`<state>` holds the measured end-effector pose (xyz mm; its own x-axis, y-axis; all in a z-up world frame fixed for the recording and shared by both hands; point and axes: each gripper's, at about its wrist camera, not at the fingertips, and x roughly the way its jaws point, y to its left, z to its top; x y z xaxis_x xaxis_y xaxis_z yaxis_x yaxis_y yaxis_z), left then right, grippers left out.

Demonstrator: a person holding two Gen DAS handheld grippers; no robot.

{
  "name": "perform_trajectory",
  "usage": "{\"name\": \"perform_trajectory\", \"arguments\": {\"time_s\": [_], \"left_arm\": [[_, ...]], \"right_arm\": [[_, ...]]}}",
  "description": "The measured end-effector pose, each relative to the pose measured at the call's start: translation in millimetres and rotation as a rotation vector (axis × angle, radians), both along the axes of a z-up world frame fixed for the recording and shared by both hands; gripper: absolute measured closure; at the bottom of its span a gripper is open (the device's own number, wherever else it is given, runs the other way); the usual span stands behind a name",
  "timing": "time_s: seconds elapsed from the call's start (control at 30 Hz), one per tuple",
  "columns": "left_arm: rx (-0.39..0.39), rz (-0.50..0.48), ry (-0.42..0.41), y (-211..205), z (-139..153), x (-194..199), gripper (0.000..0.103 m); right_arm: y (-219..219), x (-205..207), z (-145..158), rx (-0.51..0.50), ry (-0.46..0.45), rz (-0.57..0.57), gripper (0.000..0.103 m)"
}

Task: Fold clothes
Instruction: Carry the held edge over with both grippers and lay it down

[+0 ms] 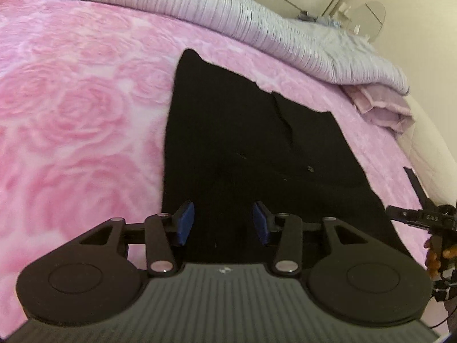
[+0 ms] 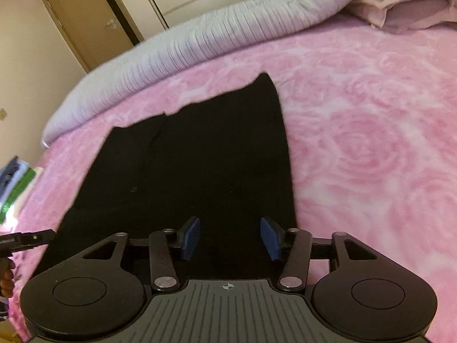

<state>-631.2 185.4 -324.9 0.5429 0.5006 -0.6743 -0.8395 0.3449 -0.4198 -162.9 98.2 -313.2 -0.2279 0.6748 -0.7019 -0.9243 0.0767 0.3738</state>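
A black garment [image 1: 242,143] lies flat on the pink rose-patterned blanket [image 1: 71,114], folded into a long panel. My left gripper [image 1: 224,223] hovers over its near left part, blue pads apart, nothing between them. My right gripper [image 2: 231,238] hovers over the same garment [image 2: 200,157] near its right edge, jaws open and empty. In the left wrist view the right gripper's tip [image 1: 411,214] and a hand [image 1: 435,257] show at the right edge. The left gripper's tip [image 2: 28,238] shows at the left edge of the right wrist view.
A rolled grey-white ribbed duvet [image 1: 228,8] runs along the far side of the bed, with a folded pink cloth [image 2: 405,3] beside it. A stack of folded clothes [image 2: 14,183] sits at the bed's left edge. A door [image 2: 85,20] and wardrobe stand behind.
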Motion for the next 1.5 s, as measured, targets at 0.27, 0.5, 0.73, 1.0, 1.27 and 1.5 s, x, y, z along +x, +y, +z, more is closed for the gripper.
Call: {"name": "perform_trajectory", "arguments": {"time_s": [0.27,0.5,0.73,1.0,1.27,1.5], "left_arm": [[0.123,0.016,-0.035,-3,3,0,0.098],[0.081,0.05,0.039,10,-13,12,0.095],[0.14,0.158,0.079,-2,12,1,0.09],[0.19,0.025,0.133,0,2,50,0.089],[0.173,0.13,0.101,5,-13,23,0.1],[0.195,0.134,0.056,-58,28,-5,0.095]], "right_arm": [[-9,5,9,0.135,-0.034,-0.031,0.096],[14,-4,-7,0.03,-0.096,-0.071,0.094],[5,-14,13,0.054,-0.218,-0.136,0.071],[26,-61,1,0.091,-0.321,0.039,0.07],[12,-30,-10,0.08,-0.229,-0.051,0.088],[-58,-41,33,0.103,-0.253,-0.126,0.066]]}}
